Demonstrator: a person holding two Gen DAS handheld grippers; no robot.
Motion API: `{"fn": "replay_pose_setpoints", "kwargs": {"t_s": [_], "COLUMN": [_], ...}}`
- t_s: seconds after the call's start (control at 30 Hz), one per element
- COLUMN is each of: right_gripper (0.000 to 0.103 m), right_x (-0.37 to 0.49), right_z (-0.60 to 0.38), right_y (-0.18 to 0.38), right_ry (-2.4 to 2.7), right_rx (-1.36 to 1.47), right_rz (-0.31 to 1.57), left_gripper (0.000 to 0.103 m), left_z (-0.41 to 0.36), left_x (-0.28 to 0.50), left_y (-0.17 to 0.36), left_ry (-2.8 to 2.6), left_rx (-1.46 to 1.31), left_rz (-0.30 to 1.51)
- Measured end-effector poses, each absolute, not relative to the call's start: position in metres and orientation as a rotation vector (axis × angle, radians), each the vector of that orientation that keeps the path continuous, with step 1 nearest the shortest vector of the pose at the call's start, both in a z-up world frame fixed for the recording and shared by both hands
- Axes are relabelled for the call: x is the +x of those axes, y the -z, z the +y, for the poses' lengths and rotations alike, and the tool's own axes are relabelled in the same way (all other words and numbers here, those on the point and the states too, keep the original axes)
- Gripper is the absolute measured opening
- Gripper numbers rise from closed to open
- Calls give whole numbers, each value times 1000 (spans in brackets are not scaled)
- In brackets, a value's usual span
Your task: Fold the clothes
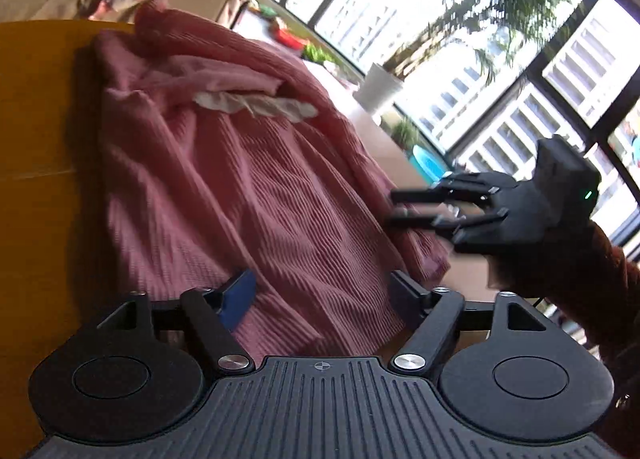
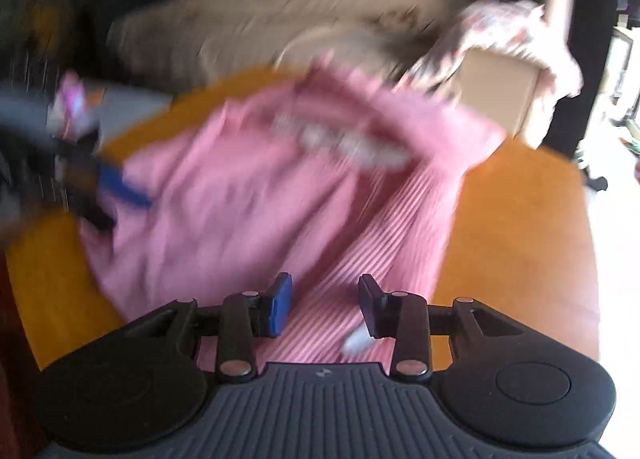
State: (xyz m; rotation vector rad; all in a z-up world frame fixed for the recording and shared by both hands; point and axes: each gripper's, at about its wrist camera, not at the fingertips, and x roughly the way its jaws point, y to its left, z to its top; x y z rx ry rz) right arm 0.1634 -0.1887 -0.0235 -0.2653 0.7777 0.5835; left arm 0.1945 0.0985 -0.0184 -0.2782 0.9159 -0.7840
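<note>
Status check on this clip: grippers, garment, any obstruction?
Left gripper open, right gripper open, neither gripping. Pink ribbed garment rumpled, unfolded on the yellow table. Nothing blocking.

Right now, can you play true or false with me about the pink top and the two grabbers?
1. The pink ribbed garment lies crumpled on a yellow table. True.
2. The left gripper is clamped shut on the cloth. False: its jaws stand wide apart over the garment.
3. The right gripper is open too. True.
4. The garment is already folded into a neat square. False: it is spread out and wrinkled.
5. A white cup stands beyond the table, near the windows. True.
</note>
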Motion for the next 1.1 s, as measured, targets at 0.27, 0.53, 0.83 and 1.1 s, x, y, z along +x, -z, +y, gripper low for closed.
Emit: {"fn": "replay_pose_setpoints", "kwargs": {"t_s": [0.27,0.53,0.83,1.1], "right_gripper": [40,40,6,8], "right_x": [200,339,360,334], "right_z": [-169,-63,-63,-45], "right_y": [-17,-8,5,1], "right_ry": [-588,-507,-552,-726], "right_rx": [-301,-393,-302,-256], "right_rz": [596,491,502,559], "left_gripper": [94,93,90,93], "left_z": [130,154,137,131], "left_x": [212,240,233,235], "left_y": [-18,37,65,67], "left_ry": [708,688,725,749], "left_rx": [-512,-888,-866,-838], "left_rz": [877,889,904,880]}}
